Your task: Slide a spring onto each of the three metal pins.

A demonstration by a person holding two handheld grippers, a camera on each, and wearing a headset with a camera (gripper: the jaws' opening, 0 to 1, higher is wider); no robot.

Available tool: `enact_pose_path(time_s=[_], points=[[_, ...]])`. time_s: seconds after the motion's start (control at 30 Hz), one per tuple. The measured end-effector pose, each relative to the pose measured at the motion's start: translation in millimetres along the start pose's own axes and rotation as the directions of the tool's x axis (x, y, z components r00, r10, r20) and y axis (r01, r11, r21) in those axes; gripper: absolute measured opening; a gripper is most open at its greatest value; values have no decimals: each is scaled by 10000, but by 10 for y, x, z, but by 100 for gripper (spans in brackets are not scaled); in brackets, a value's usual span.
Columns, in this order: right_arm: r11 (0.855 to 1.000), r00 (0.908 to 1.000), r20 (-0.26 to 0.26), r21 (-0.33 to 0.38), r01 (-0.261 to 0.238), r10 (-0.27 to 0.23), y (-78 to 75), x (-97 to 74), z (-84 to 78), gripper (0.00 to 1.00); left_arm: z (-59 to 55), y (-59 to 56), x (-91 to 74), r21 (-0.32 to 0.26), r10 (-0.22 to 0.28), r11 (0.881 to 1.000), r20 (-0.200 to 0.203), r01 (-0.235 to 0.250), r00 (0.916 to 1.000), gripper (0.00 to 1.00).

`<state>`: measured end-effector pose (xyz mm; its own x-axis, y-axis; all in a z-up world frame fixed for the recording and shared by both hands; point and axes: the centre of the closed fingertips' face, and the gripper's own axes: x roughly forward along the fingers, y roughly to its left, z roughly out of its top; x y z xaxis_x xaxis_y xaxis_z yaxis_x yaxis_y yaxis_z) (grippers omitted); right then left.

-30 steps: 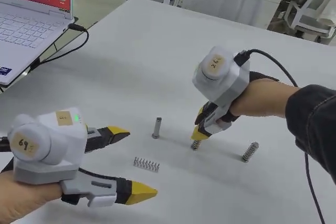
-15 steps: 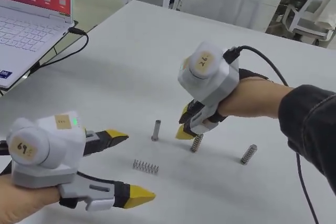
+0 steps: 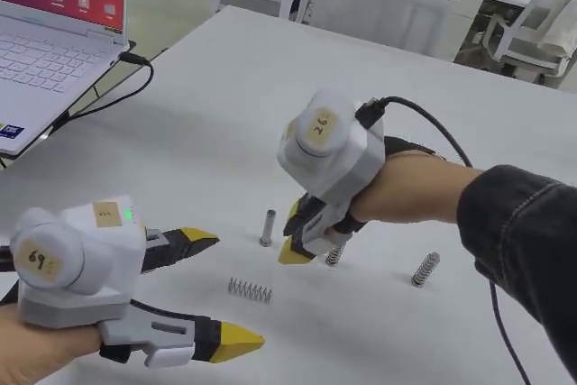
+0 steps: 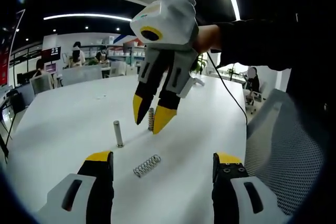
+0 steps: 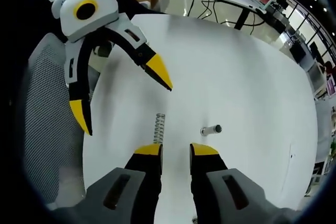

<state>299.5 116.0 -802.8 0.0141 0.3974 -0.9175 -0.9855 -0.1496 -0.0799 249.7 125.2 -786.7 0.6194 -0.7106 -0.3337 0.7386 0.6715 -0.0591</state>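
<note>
While poised low over the white table (image 3: 207, 105), holds the right gripper (image 3: 294, 236) just beside an upright spring (image 3: 335, 254), fingers (image 5: 148, 153) slightly parted, pinching nothing. Holds the left gripper (image 3: 224, 288) nearer the body, fingers (image 4: 100, 157) spread wide, empty. Between the two: loose spring (image 3: 250, 289) lying flat, near a bare pin (image 3: 268, 227) standing upright. Further right, a leaning spring (image 3: 425, 269).

The left gripper (image 3: 225, 288) and right gripper (image 3: 295, 239) share pale grey shells, black jaws and yellow tips. Round tags read 69 on the left, seemingly 26 on the right. Behind the right: black cable (image 3: 416, 113), dark sleeve (image 3: 523, 241).
</note>
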Motion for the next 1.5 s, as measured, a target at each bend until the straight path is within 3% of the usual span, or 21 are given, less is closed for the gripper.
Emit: enact_pose_path(time_s=[0.4,0.73,1.07,1.5], points=[[9988,9984,-297,56,-487,488,188,232,-35,17,-15,-5,-16,6,11,10000,29,-11,10000,73],[9969,9958,-550,310,-721,737,252,410,-106,17,-40,11,-25,-36,24,10000,23,-24,10000,73],[9951,9931,-747,489,-864,899,284,490,-168,15,-69,51,-46,-99,99,9999,26,-99,9999,72],[9974,9933,-918,204,-693,709,290,536,-195,9,-94,60,-42,-130,89,9999,-14,-90,10000,70]])
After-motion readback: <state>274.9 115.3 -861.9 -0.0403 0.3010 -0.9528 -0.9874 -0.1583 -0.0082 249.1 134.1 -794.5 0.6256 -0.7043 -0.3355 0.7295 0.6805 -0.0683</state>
